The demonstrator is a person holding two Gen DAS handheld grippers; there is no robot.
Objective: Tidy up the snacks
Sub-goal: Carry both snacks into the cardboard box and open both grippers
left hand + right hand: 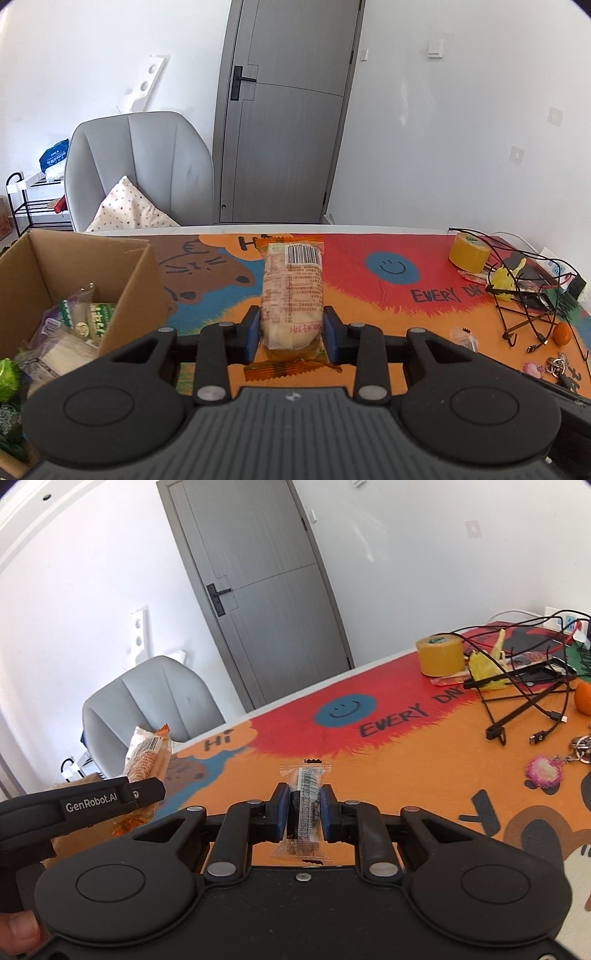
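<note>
My left gripper point(291, 328) is shut on an orange-wrapped bread snack point(291, 295) and holds it above the colourful table mat. The snack also shows in the right wrist view point(147, 760), held up at the left. My right gripper point(303, 806) is shut on a small clear packet with a dark snack point(304, 805) inside, held just above the mat. An open cardboard box point(122, 280) at the left holds several wrapped snacks point(85, 321).
A yellow tape roll point(469, 253), tangled black cables point(528, 306), a small orange fruit point(562, 333), keys point(557, 363) and a clear packet point(465, 338) lie at the table's right. A grey chair point(140, 166) stands beyond the far edge. A pink keychain point(545, 771) lies at the right.
</note>
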